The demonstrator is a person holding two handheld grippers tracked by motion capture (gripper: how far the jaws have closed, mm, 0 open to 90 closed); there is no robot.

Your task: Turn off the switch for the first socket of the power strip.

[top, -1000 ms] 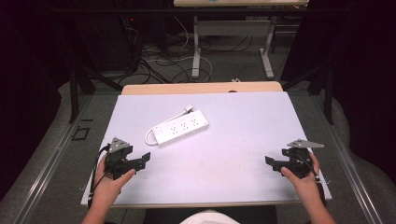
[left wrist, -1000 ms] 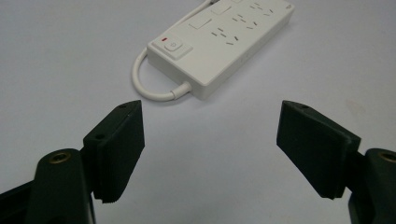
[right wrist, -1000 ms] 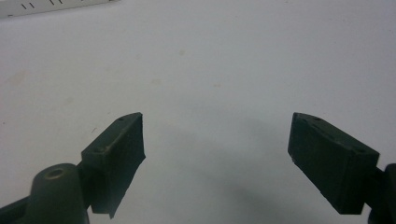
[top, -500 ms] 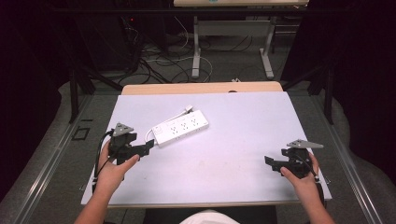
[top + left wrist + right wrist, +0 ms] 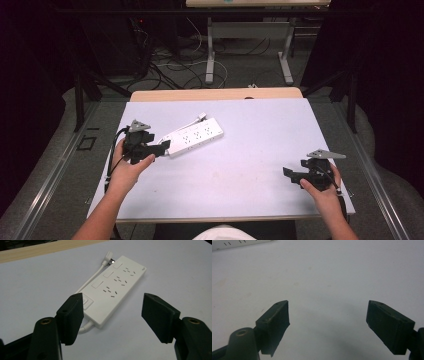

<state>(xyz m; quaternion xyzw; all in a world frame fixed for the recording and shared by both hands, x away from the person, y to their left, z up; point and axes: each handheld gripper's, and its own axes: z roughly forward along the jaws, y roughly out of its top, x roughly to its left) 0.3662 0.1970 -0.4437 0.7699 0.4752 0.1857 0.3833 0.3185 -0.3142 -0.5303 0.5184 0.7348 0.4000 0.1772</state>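
Note:
A white power strip (image 5: pixel 196 136) with several sockets lies at an angle on the pale table (image 5: pixel 250 130), its short cable and plug (image 5: pixel 108 260) folded along its far side. My left gripper (image 5: pixel 162 147) hovers just at the strip's near switch end (image 5: pixel 86 303). Its jaws have just been closing but stand open, apart from the strip, with the strip's end showing between them in the left gripper view. My right gripper (image 5: pixel 288 173) rests near the table's right front, open, with bare table between its jaws (image 5: pixel 327 322).
A wooden strip (image 5: pixel 215 94) borders the table's far edge. Beyond it on the floor stand desk legs (image 5: pixel 210 55) and tangled cables (image 5: pixel 165 65). The strip's edge (image 5: pixel 237 244) shows at the top left of the right gripper view.
My left gripper has moved up and away from the front edge toward the power strip's near end, and its jaws have narrowed a little. The right gripper has stayed put.

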